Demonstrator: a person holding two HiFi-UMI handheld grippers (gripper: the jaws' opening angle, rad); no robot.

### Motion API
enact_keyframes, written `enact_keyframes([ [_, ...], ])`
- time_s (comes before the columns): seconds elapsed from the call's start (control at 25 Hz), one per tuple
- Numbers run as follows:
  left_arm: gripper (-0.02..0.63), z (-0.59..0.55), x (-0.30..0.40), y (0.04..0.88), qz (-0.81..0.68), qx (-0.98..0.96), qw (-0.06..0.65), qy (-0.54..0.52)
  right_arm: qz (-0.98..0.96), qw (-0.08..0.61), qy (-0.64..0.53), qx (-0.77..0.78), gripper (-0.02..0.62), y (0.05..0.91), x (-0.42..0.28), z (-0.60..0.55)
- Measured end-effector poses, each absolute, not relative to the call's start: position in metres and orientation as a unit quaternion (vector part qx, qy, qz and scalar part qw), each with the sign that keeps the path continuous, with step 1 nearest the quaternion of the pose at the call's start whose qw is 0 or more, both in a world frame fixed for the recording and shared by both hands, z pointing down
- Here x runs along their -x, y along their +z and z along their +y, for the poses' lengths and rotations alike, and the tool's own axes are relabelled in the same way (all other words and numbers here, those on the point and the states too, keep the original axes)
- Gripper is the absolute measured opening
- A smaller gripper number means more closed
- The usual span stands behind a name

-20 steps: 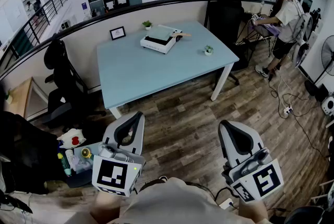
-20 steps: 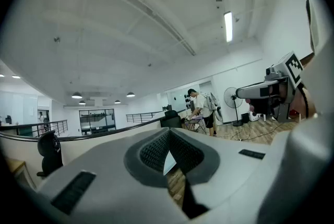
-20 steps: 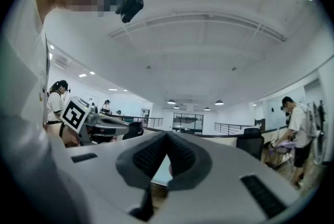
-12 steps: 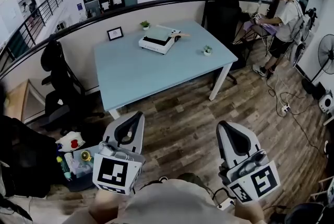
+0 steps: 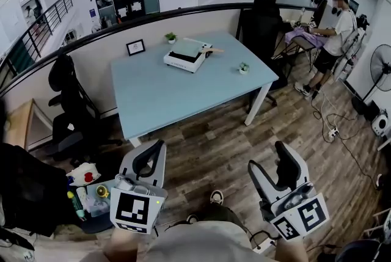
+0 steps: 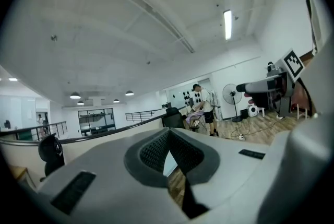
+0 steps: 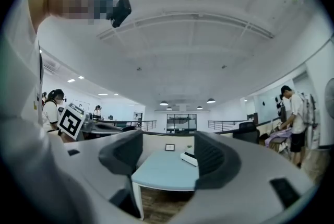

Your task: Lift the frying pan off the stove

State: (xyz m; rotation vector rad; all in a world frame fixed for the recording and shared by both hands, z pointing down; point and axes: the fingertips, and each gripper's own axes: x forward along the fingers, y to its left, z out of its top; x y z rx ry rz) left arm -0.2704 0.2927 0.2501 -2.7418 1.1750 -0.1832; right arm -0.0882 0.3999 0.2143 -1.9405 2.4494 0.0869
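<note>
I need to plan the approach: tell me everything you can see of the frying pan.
The frying pan is far off and small in view: pale, squarish and shallow, with a light wooden-looking handle pointing right in the head view. It sits level on the white, dark-topped stove near the far edge of the light blue table. Nothing else touches it.

The person wears a pale beige top (image 5: pixel 201 247) and a dark-and-white shoe (image 5: pixel 216 197), while the left gripper (image 5: pixel 153 154) and right gripper (image 5: pixel 267 157) are light grey shells with dark ribbed pads (image 7: pixel 211 157), each bearing a white cube (image 5: pixel 134 211) with black square markers.
</note>
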Motion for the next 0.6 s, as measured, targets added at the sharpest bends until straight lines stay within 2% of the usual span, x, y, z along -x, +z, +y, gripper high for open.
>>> enact_keyframes([
  [0.28,0.003,0.278,0.26,0.267,0.391,0.914,0.077,-0.079,0.778,0.012,0.041,0.626,0.301,0.219,0.078,0.387],
  [0.6,0.003,0.248,0.209,0.272,0.375,0.92,0.08,-0.085,0.774,0.007,0.031,0.632,0.301,0.233,0.032,0.362],
])
